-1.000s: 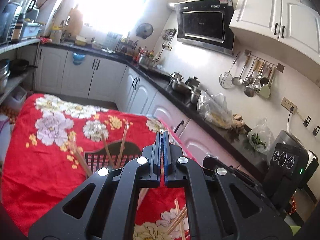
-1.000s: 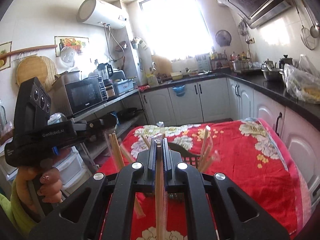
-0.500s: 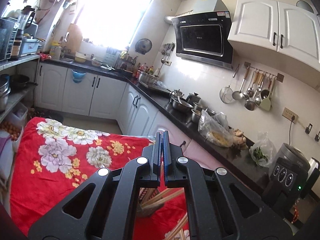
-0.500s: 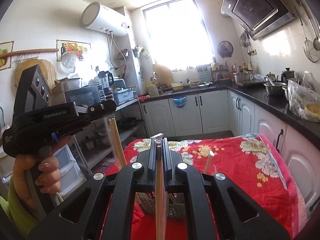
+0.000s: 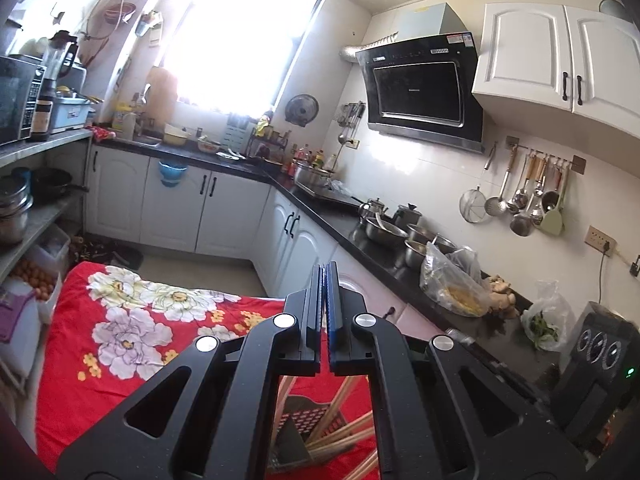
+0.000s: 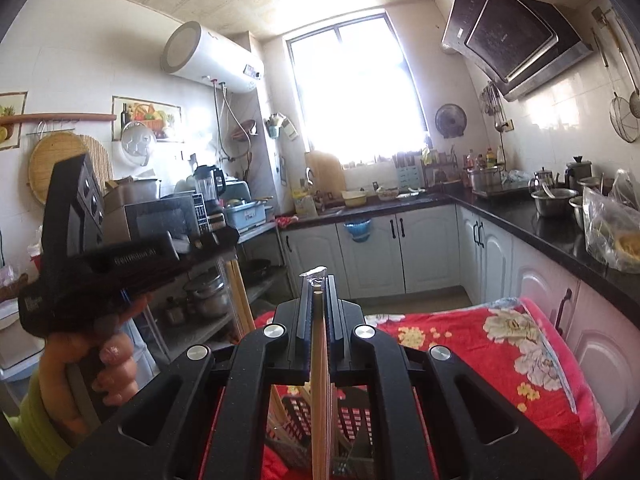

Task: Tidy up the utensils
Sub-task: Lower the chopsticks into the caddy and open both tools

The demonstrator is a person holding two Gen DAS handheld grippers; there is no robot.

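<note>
My right gripper (image 6: 319, 286) is shut on a bundle of wooden chopsticks (image 6: 320, 364) that runs upright between its pads, a bit of clear wrapper sticking out at the top. A hand at the left of the right wrist view holds my left gripper (image 6: 230, 239), and a second bundle of chopsticks (image 6: 240, 300) hangs straight down from its tip. In its own view the left gripper (image 5: 324, 294) has its pads pressed together. Below both sits a black perforated basket (image 5: 308, 424) (image 6: 354, 420) with several chopsticks leaning in it.
The basket stands on a table with a red floral cloth (image 5: 120, 332) (image 6: 500, 344). A black counter (image 5: 360, 236) with pots and bags runs along the right. Shelves with a microwave (image 6: 160, 218) and pans stand on the left. White cabinets (image 6: 380, 248) lie ahead.
Both grippers have risen with their chopsticks. The basket and tablecloth have dropped lower in both views, and more of the walls and ceiling shows.
</note>
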